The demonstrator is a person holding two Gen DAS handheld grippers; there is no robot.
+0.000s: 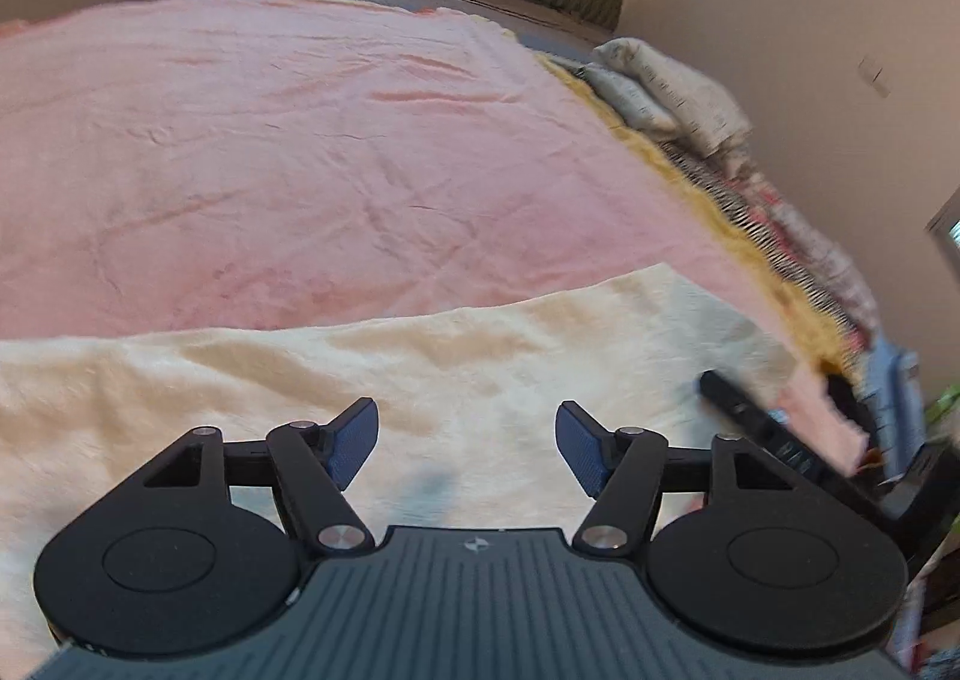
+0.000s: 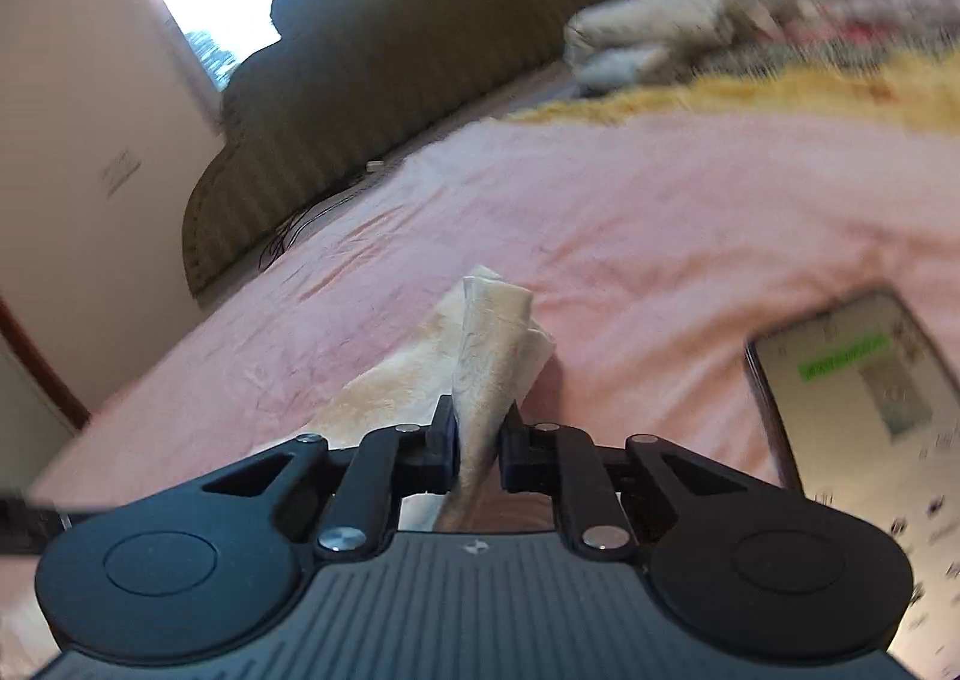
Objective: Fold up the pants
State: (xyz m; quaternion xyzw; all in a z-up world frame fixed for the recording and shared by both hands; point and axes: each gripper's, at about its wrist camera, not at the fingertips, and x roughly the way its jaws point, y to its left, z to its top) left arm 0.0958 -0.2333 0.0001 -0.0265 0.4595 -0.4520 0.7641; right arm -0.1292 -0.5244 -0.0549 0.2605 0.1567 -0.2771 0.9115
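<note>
The pants [image 1: 420, 374] are cream, fluffy fabric lying across the near part of the pink bed cover [image 1: 300, 140]. My left gripper [image 1: 467, 449] is open and empty, hovering just above the cream fabric. In the right wrist view my right gripper [image 2: 480, 440] is shut on a bunched end of the pants [image 2: 492, 344], which sticks up between the fingers. The right gripper's black finger [image 1: 750, 410] shows at the right edge of the pants in the left wrist view.
A dark green headboard [image 2: 372, 98] stands at the head of the bed. Folded bedding [image 1: 666, 92] and a yellow fringed blanket [image 1: 708, 194] lie along the far side. A phone with a lit screen [image 2: 864, 374] lies on the pink cover at the right.
</note>
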